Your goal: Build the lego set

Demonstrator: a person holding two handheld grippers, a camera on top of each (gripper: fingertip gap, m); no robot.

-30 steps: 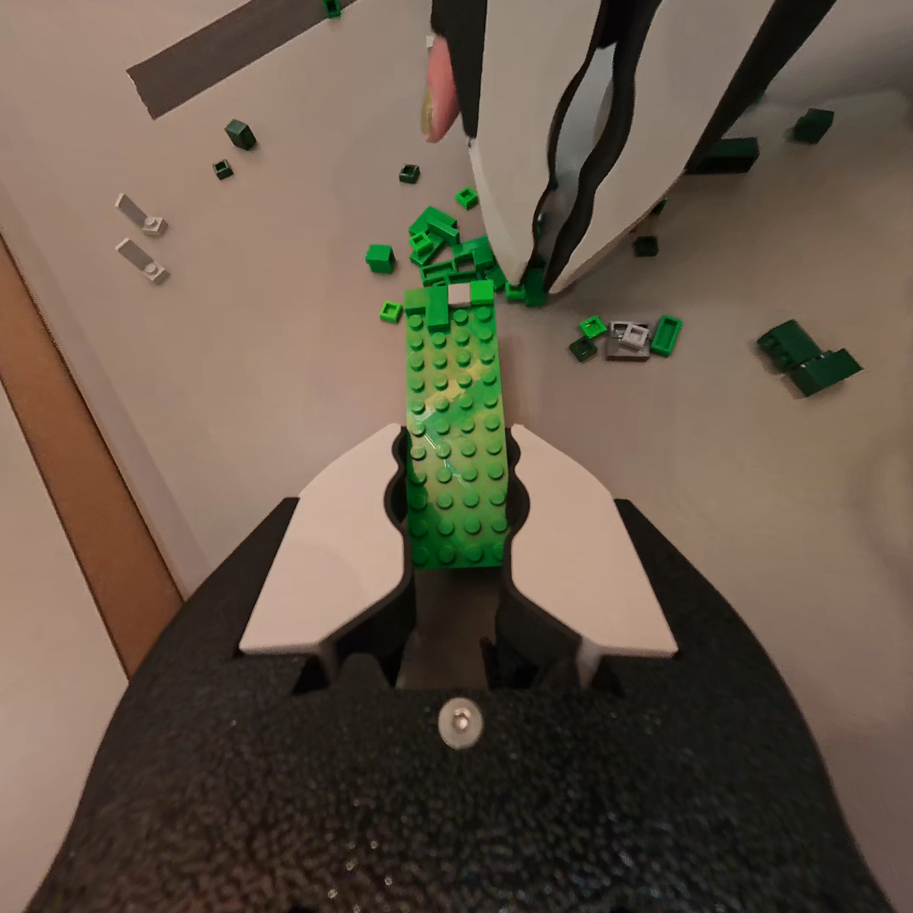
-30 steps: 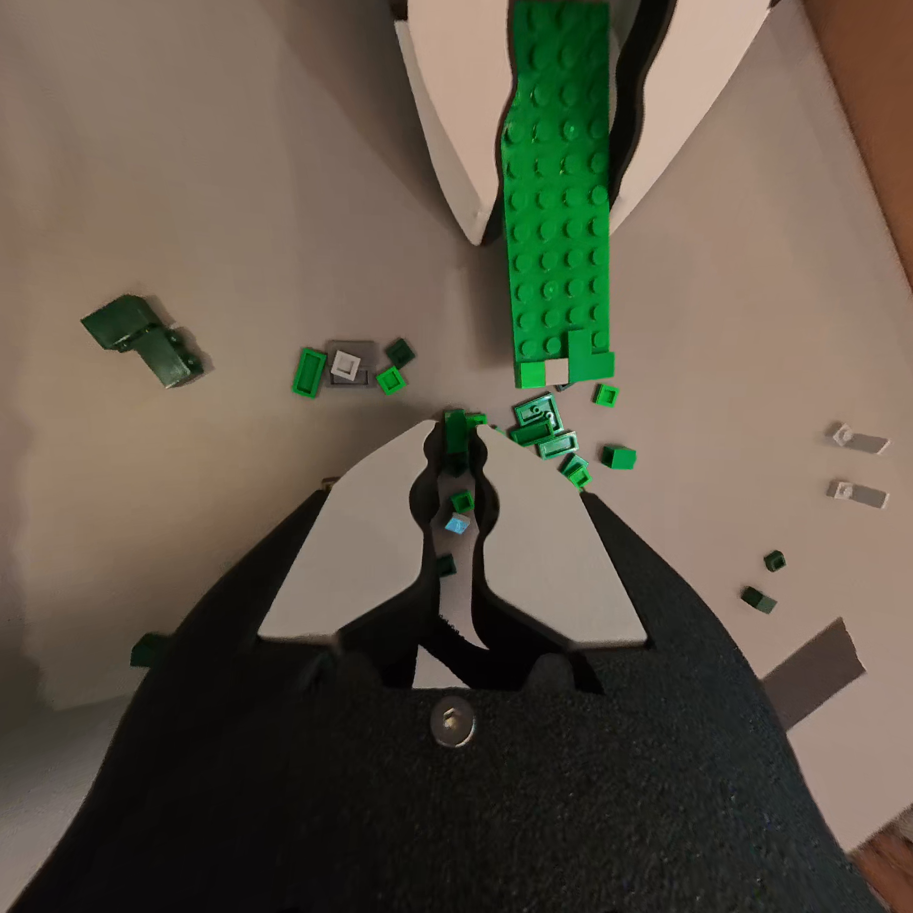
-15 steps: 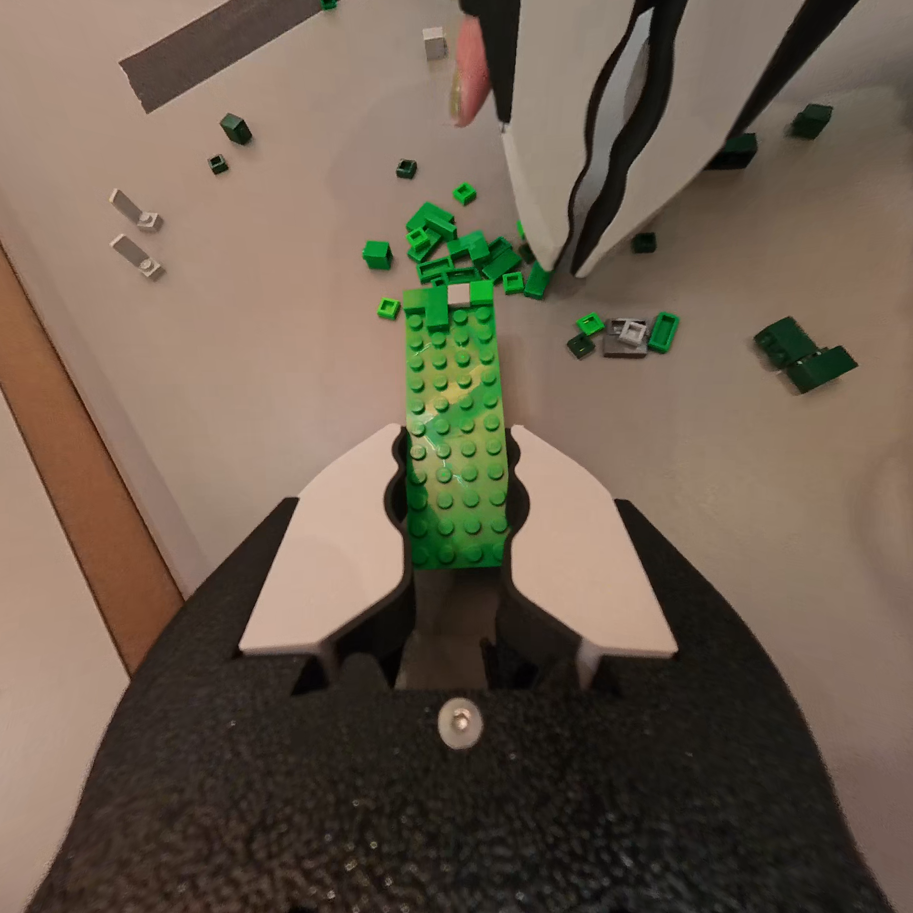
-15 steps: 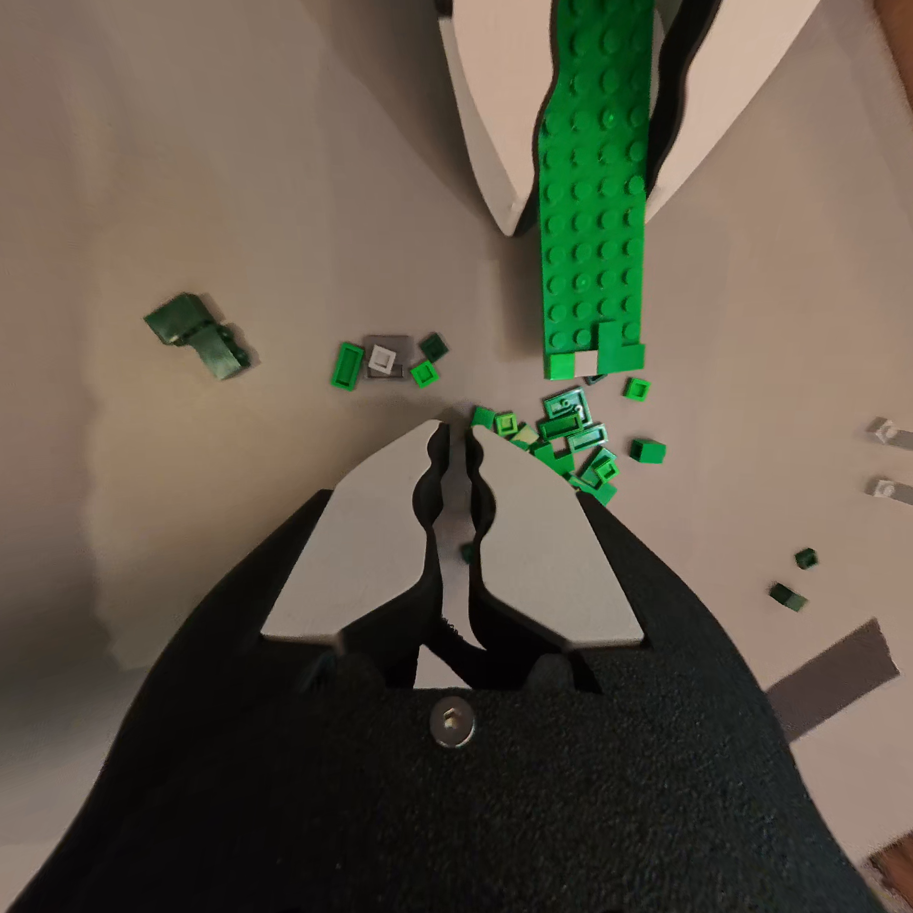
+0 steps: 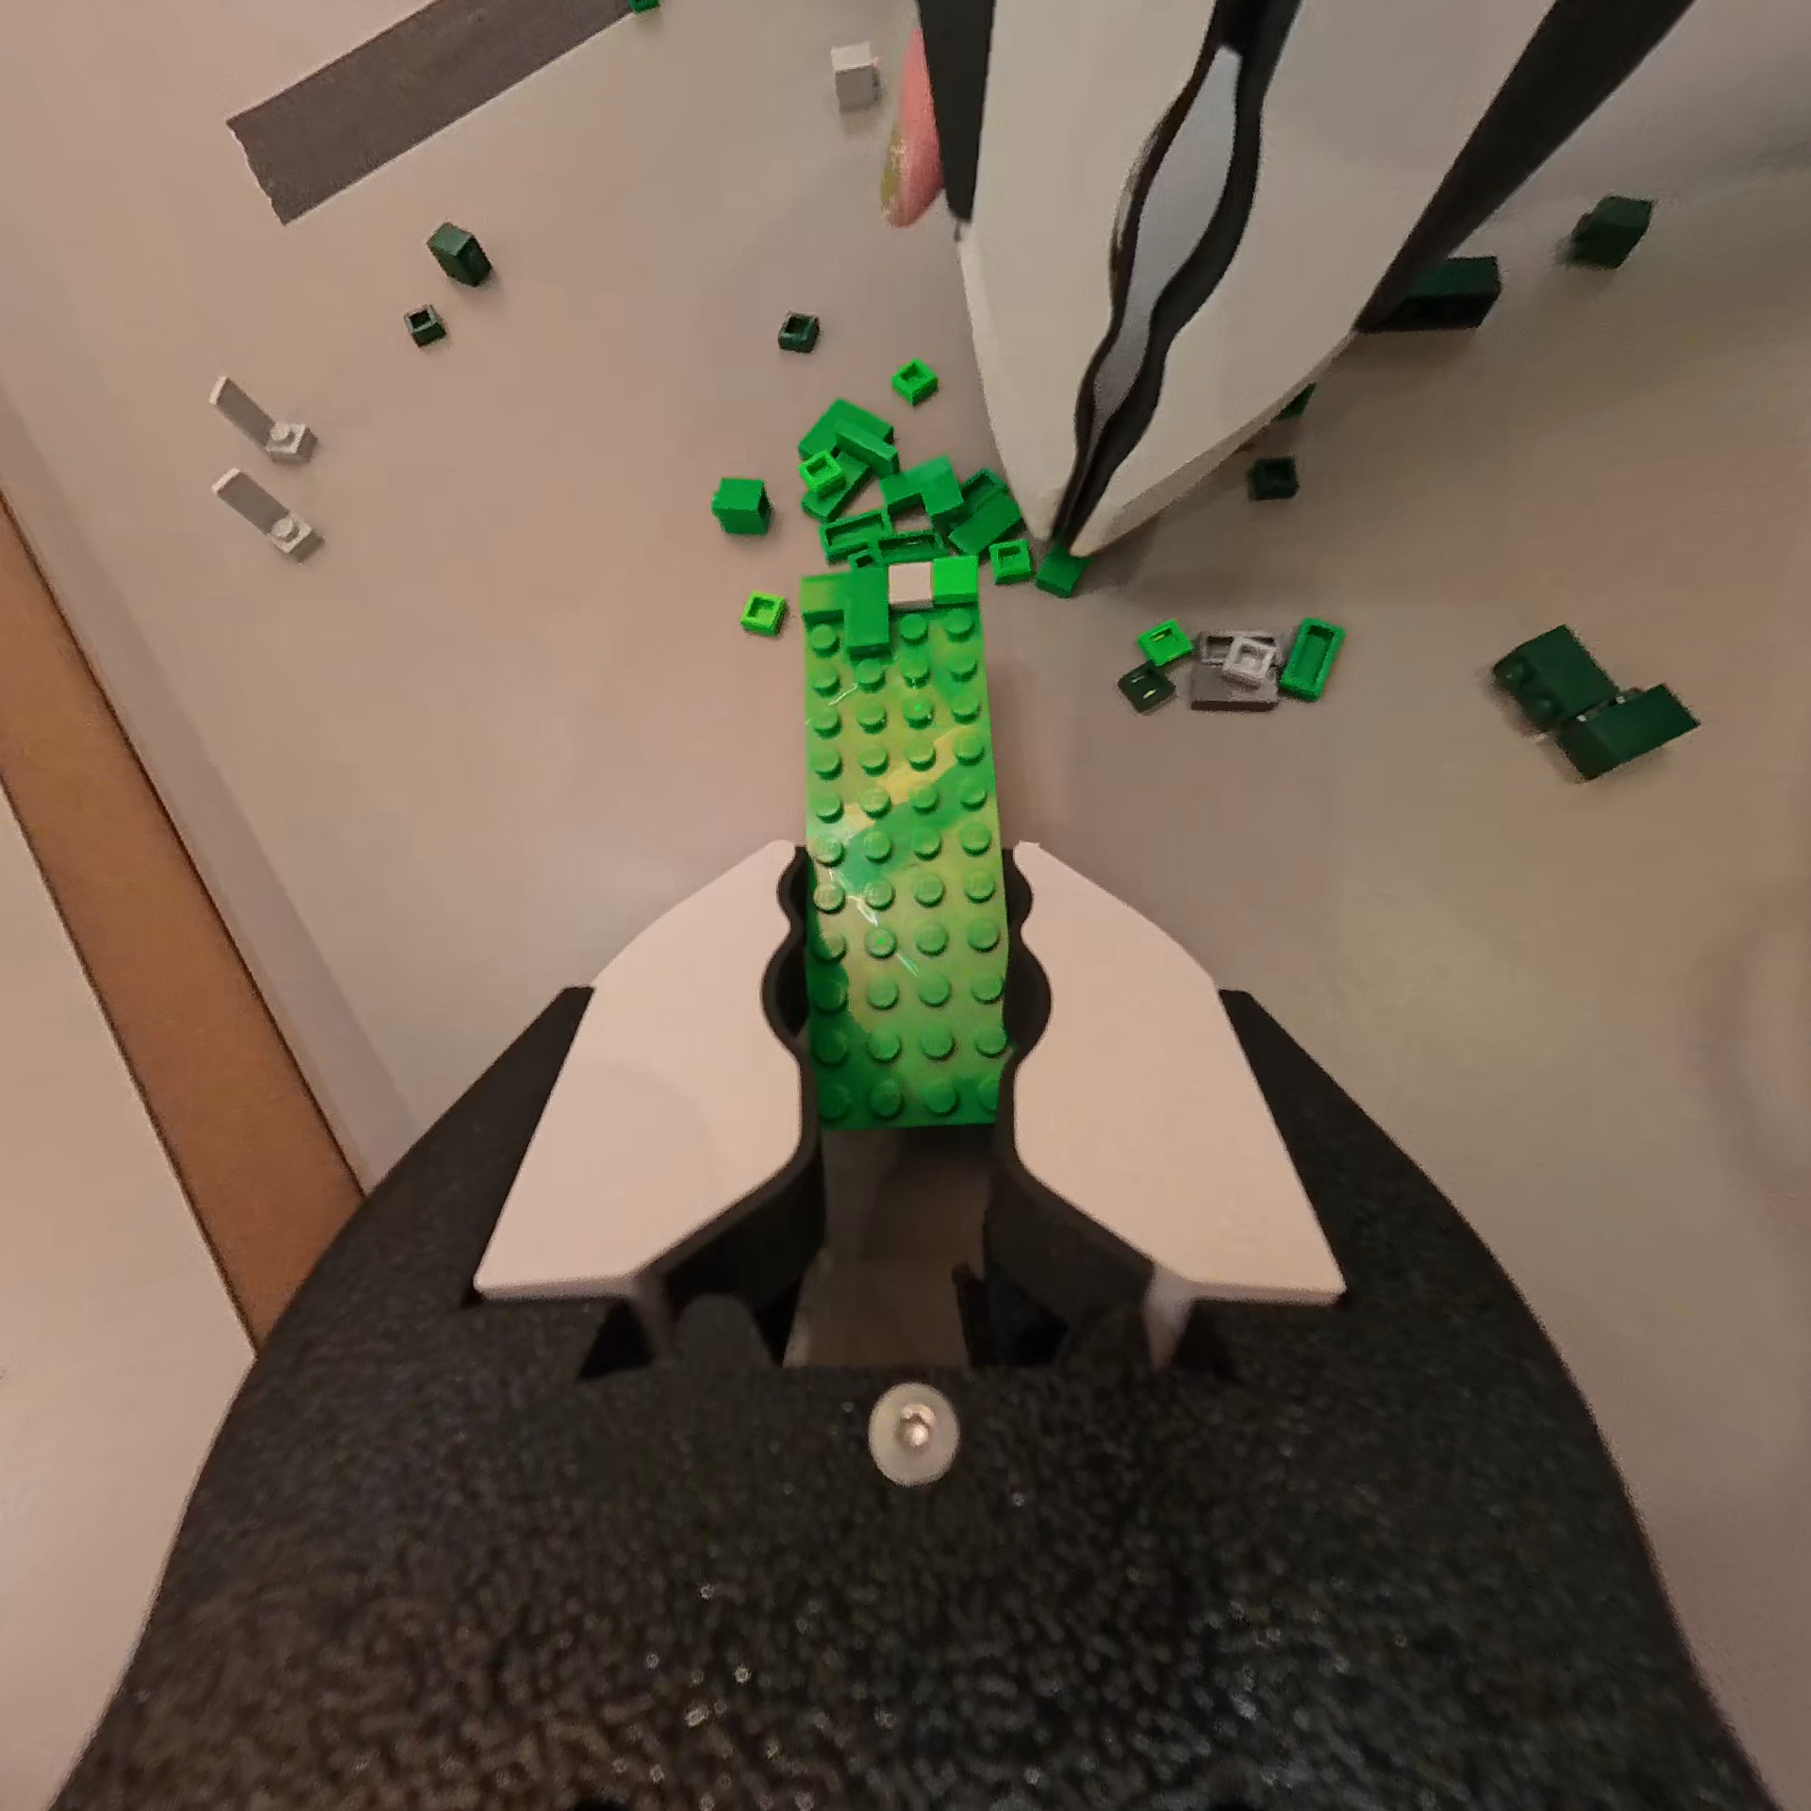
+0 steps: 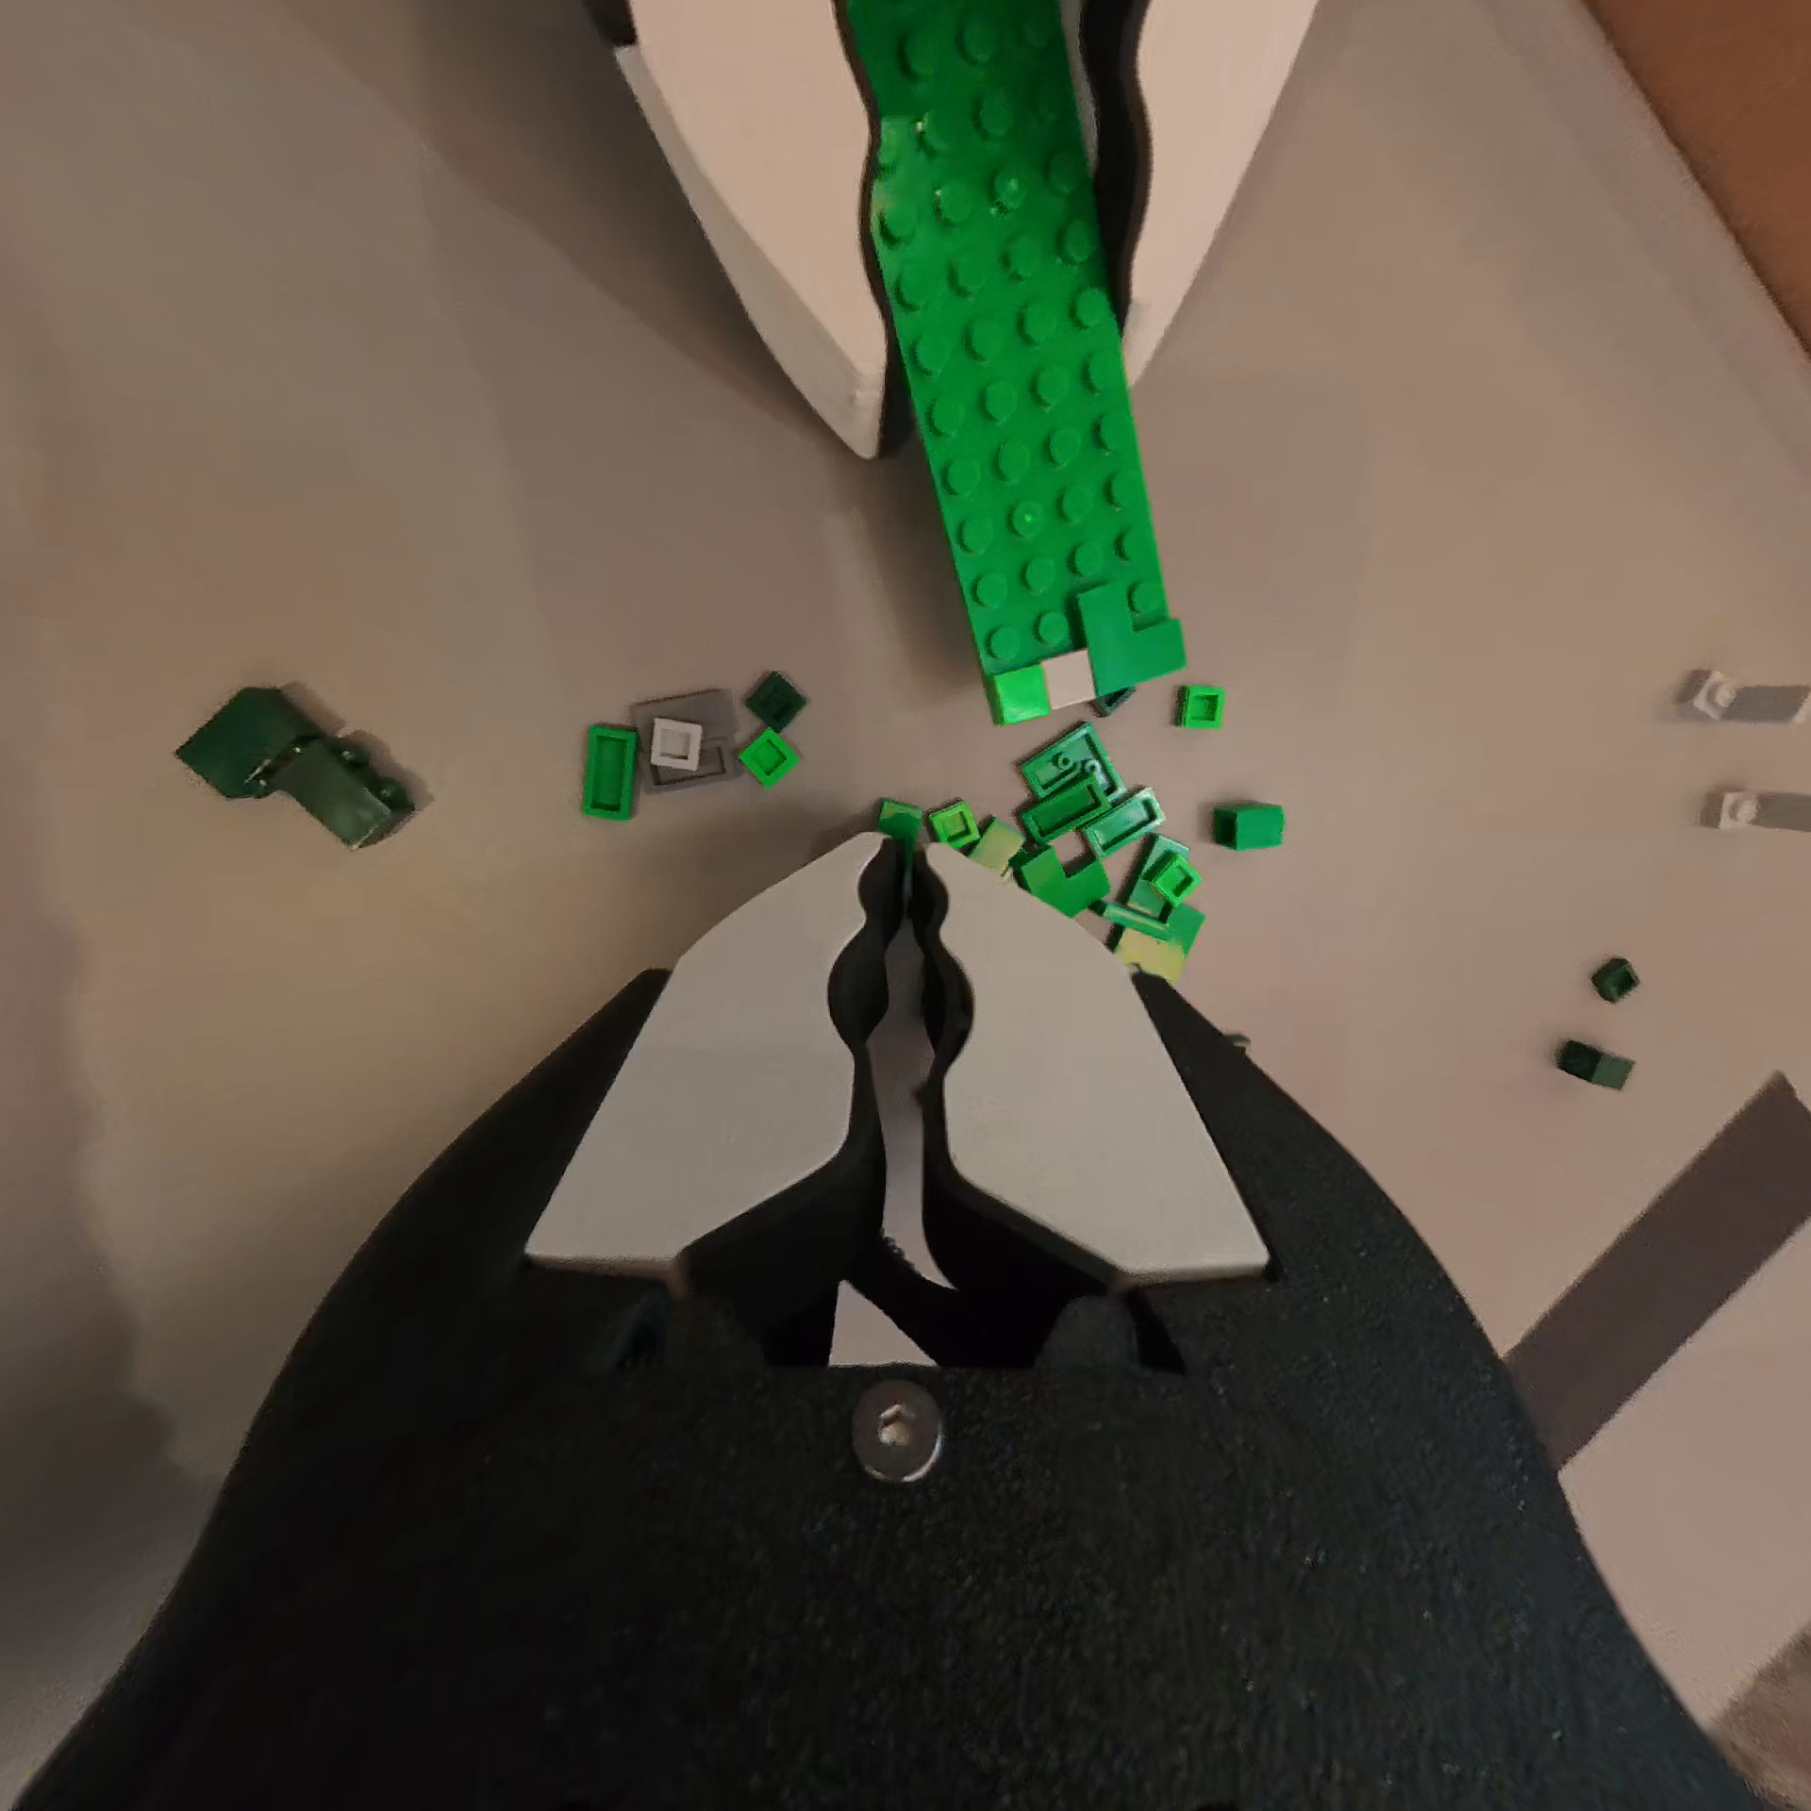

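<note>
A pale grey-beige tabletop [image 5: 490,784] fills both views, with a brown strip [image 5: 147,882] along one edge and a dark grey band of tape [image 5: 421,88] near a corner.

The left gripper [image 5: 906,862] clamps a long bright green studded plate [image 5: 906,833] lengthwise, its black pads pressed against both long edges. The plate juts forward over the table. At its far end sit a few smooth tiles: green ones and a single white tile [image 5: 911,581].

The right gripper [image 6: 906,853] has its jaws drawn together until they all but meet, the tips lowered onto a small green tile [image 6: 900,815]. Whether that tile is pinched between the tips or only lies under them cannot be told.

Just beside it lies a loose heap of small green tiles [image 6: 1098,843], close to the plate's far end. Farther off are a dark green brick cluster [image 6: 294,764], a grey plate [image 6: 686,750] carrying a white square piece with green tiles around it, two pale grey narrow pieces [image 6: 1754,755], and scattered dark green bits [image 6: 1597,1029].
</note>
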